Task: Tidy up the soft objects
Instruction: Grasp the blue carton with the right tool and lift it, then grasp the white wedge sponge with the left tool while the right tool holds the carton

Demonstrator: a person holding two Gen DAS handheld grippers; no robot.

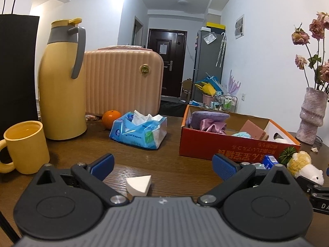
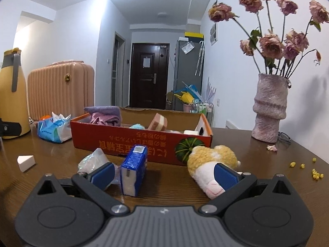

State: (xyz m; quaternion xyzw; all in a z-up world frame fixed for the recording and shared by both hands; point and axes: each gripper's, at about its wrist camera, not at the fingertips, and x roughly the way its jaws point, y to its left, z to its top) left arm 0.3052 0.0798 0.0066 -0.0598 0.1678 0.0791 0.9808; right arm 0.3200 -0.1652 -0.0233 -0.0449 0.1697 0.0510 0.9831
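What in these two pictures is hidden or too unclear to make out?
- Floor of the orange cardboard box: both views, hidden by its front wall.
- Crumpled clear plastic packet: right wrist view, partly behind the right gripper; contents unclear.
- Yellow-and-white plush toy: left wrist view, partly hidden behind the left gripper.
- Paper on the dark door: too small to read.

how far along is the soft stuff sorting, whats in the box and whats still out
Partly done. The orange box already holds a purple cloth, a pink sponge and a blue fluffy item. Nothing is in hand: the left gripper and right gripper are open. Still on the table: white wedge sponge, plush toy, blue tissue pack.
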